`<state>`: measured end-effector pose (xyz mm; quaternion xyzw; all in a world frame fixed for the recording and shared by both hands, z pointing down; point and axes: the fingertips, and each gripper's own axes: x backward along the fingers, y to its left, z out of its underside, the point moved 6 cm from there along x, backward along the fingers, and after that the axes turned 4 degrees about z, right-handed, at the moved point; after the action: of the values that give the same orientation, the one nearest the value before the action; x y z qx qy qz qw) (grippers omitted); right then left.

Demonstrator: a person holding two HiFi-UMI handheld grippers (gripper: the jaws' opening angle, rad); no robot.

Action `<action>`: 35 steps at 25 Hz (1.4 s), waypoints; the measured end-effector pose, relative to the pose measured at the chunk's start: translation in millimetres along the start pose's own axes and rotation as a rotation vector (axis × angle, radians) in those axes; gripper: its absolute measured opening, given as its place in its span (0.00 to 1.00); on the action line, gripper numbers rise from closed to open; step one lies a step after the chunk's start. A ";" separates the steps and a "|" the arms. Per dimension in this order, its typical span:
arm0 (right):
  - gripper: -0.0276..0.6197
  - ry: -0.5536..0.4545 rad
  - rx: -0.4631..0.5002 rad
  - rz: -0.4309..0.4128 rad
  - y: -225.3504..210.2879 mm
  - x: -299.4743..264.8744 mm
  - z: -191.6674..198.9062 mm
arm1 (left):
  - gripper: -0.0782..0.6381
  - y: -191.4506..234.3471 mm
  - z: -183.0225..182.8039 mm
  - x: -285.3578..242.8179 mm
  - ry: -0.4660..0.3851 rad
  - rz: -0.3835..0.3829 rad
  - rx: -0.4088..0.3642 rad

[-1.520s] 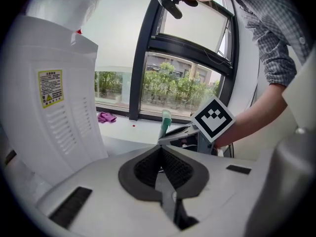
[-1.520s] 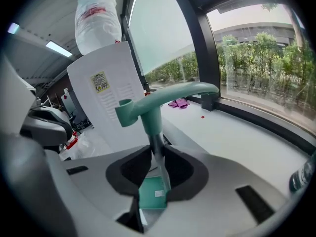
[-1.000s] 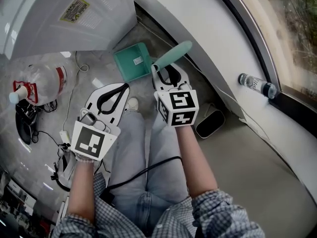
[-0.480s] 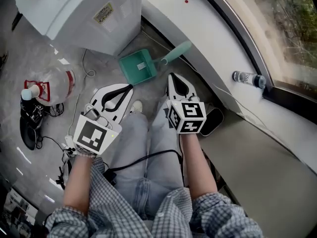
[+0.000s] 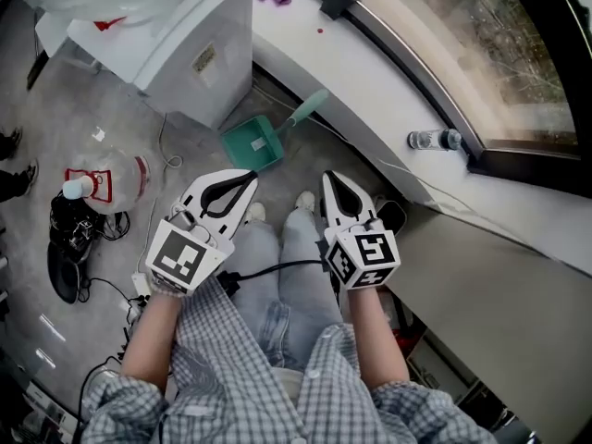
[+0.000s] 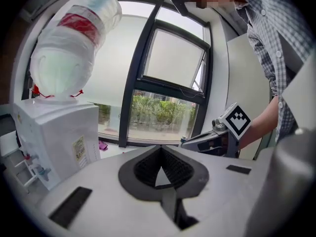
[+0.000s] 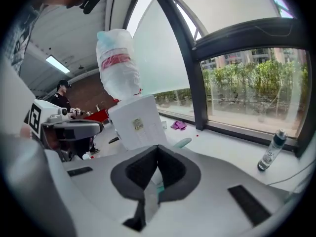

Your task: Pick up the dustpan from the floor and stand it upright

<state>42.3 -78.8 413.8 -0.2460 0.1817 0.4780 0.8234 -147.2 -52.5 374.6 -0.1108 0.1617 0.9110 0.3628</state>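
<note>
Right claw (image 5: 331,178) is clenched on nothing; left claw (image 5: 248,178) is likewise clenched and empty, both held above the person's legs (image 5: 277,276). Teal dustpan (image 5: 252,144) rests on the floor (image 5: 111,109) between the white water dispenser (image 5: 185,54) and the window ledge (image 5: 370,91). Its handle (image 5: 308,107) leans up against the ledge, apart from both claws.

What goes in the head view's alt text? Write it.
A teal plastic dustpan sits on the grey floor, handle angled against the white window ledge. Nearer, the person's left claw and right claw hang shut and empty above their legs.
</note>
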 end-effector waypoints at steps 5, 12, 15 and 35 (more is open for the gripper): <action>0.05 -0.031 -0.002 0.000 -0.5 45.2 -24.3 | 0.12 -15.2 -27.7 12.5 -0.035 -0.019 -0.008; 0.05 -0.101 0.014 -0.014 -2.7 84.4 -51.2 | 0.12 -30.9 -66.5 20.5 -0.102 -0.041 -0.069; 0.05 -0.150 0.045 -0.031 -5.4 96.3 -67.5 | 0.12 -39.8 -82.9 18.2 -0.122 -0.054 -0.099; 0.05 -0.334 0.130 -0.103 -35.1 126.8 -139.0 | 0.12 -71.3 -147.5 7.2 -0.202 -0.139 -0.196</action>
<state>124.6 -85.6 241.2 -0.1186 0.0602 0.4564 0.8798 -90.2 -54.4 220.9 -0.0643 0.0265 0.9015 0.4271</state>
